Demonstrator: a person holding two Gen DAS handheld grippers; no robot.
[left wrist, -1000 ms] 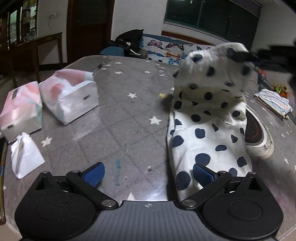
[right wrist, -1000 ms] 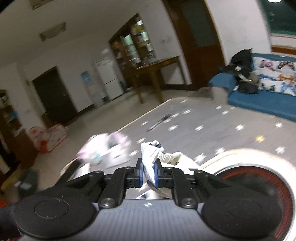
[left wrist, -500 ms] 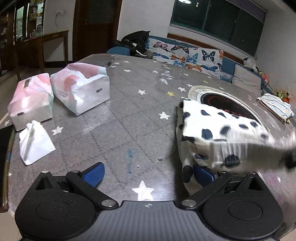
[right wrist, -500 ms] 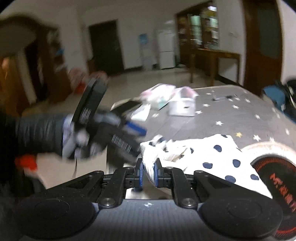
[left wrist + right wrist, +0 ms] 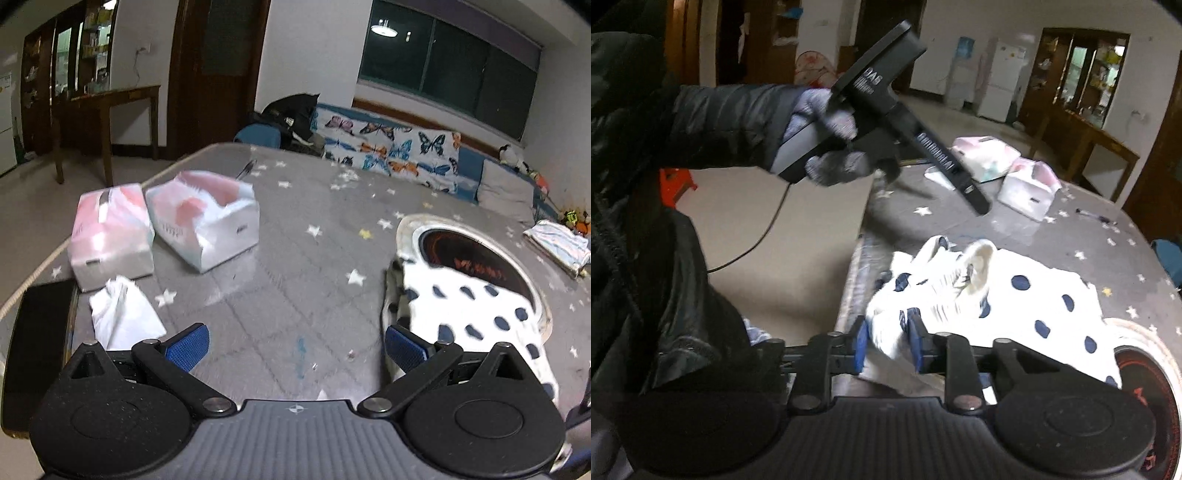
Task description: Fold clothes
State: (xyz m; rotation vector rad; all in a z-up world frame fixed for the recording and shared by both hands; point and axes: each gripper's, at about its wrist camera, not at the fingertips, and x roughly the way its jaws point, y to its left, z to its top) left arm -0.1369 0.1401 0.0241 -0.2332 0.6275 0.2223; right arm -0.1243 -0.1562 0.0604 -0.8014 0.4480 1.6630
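Right wrist: jaws pinch spotted garment (image 5: 1015, 295)

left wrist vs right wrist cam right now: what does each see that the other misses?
Left wrist only: the butterfly-print sofa, a folded striped cloth at the table's far right, a crumpled white tissue, and the left gripper open and empty.

Right wrist only: the person's gloved hand, a white fridge, and the right gripper shut on the garment.

Both: the white navy-dotted garment on the grey star-print table, and two pink-white tissue packs.
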